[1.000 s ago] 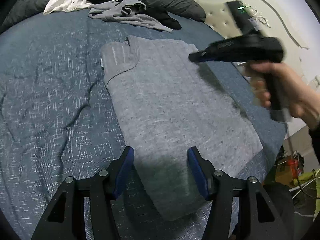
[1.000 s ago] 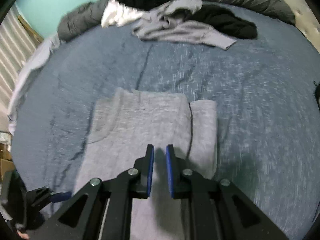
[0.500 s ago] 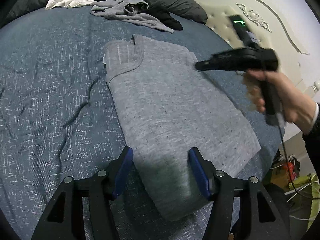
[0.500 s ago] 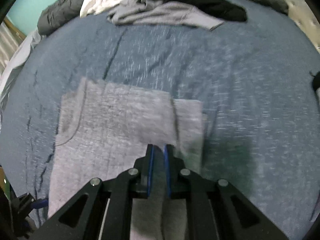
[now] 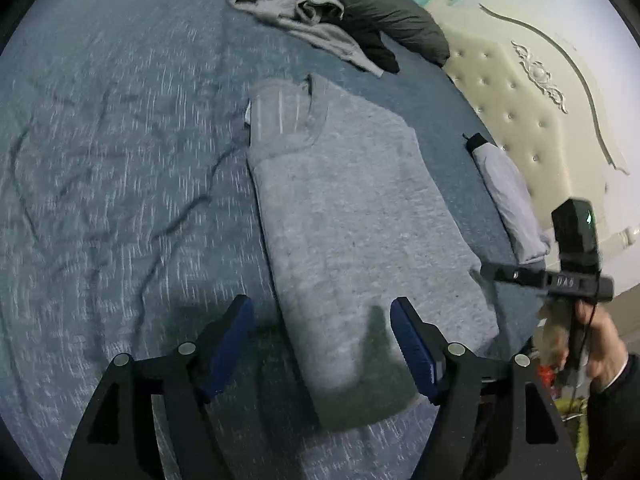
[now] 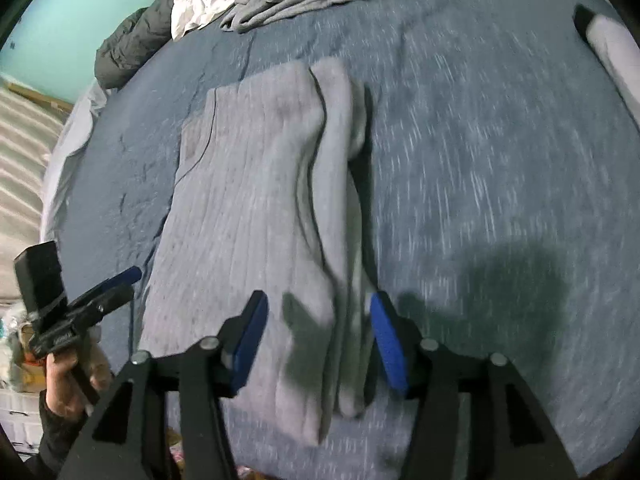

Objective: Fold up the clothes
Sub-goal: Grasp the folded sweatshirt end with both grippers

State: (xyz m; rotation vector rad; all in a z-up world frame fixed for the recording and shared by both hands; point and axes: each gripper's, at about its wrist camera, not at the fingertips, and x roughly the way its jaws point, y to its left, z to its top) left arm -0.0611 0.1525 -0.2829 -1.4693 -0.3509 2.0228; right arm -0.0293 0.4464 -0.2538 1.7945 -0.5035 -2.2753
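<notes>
Now one folded grey shirt [image 5: 352,216] — two tongs, left [image 5: 322,344] and right [image 6: 316,340], spread.

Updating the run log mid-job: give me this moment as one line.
stage: sides folded | grey sweater flat on bed | left tongs open, empty | right tongs open over hem, empty

A bed [image 5: 100,160] with a wrinkled blue cover carries a folded grey shirt [image 5: 352,216] in its middle, a heap of loose clothes [image 5: 304,8] at the far end, and a pale folded piece [image 5: 508,196] by the headboard.
</notes>
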